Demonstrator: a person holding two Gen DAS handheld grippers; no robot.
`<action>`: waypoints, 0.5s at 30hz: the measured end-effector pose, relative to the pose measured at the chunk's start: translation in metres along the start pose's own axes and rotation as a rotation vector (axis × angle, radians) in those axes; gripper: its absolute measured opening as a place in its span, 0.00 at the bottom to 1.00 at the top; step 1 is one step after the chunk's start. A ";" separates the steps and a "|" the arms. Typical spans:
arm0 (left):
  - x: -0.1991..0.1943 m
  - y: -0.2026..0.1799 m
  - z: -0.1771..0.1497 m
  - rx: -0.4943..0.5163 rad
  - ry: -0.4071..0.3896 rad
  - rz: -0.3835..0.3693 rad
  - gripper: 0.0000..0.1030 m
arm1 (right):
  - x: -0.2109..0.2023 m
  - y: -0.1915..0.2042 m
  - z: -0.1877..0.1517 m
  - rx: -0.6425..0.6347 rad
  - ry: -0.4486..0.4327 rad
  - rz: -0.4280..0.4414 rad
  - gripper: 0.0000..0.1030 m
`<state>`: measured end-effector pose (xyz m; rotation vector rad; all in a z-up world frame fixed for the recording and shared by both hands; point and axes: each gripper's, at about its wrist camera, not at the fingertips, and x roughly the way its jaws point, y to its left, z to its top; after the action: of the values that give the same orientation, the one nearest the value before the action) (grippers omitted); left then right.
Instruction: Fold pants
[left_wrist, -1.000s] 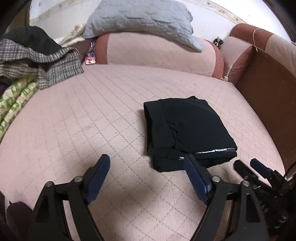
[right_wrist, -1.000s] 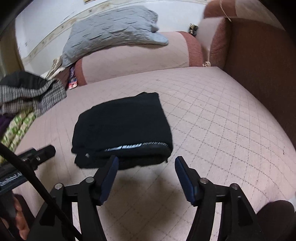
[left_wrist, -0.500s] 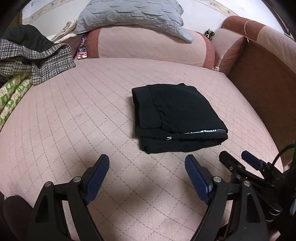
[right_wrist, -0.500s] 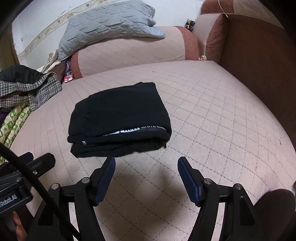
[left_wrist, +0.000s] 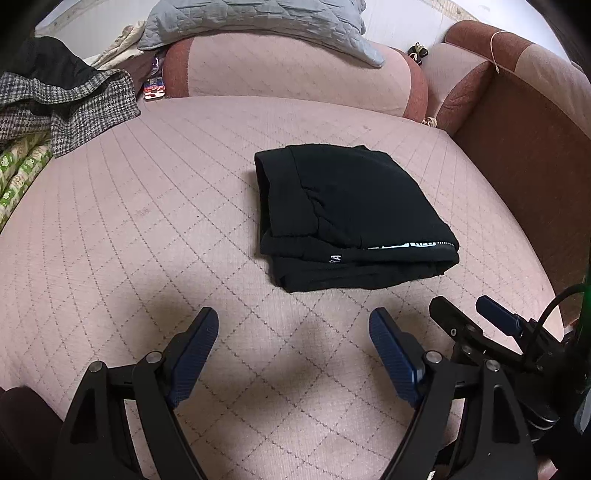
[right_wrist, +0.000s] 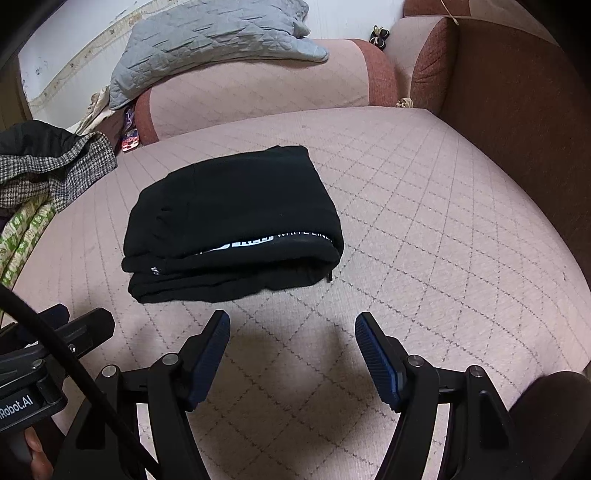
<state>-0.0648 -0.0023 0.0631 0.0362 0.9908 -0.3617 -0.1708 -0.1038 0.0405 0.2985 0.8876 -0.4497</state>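
The black pants (left_wrist: 347, 214) lie folded into a compact rectangle on the pink quilted sofa seat (left_wrist: 147, 229), with a white printed stripe along the near edge. They also show in the right wrist view (right_wrist: 232, 221). My left gripper (left_wrist: 293, 332) is open and empty, held above the seat a short way in front of the pants. My right gripper (right_wrist: 291, 328) is open and empty too, just in front of the pants' near edge. The right gripper's fingers also show at the lower right of the left wrist view (left_wrist: 495, 317).
A grey quilted pillow (left_wrist: 258, 18) rests on the pink bolster (left_wrist: 288, 74) at the back. A houndstooth and black clothes pile (left_wrist: 55, 99) and a green patterned cloth (left_wrist: 18, 177) lie at the left. The brown armrest (left_wrist: 528, 155) borders the right.
Both grippers have drawn back and up from the folded pants, so the pants sit farther ahead in both views. The pants have not moved.
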 end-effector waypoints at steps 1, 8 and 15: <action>0.001 0.000 0.000 0.000 0.002 -0.001 0.81 | 0.001 0.000 0.000 0.001 0.002 0.000 0.73; 0.008 0.000 0.000 -0.004 0.022 -0.015 0.81 | 0.006 0.002 -0.001 -0.009 0.012 -0.005 0.73; 0.019 0.004 -0.002 -0.028 0.061 -0.043 0.81 | 0.012 0.004 -0.005 -0.012 0.028 -0.012 0.74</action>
<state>-0.0563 -0.0032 0.0460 0.0003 1.0576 -0.3883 -0.1655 -0.1016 0.0284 0.2894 0.9190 -0.4523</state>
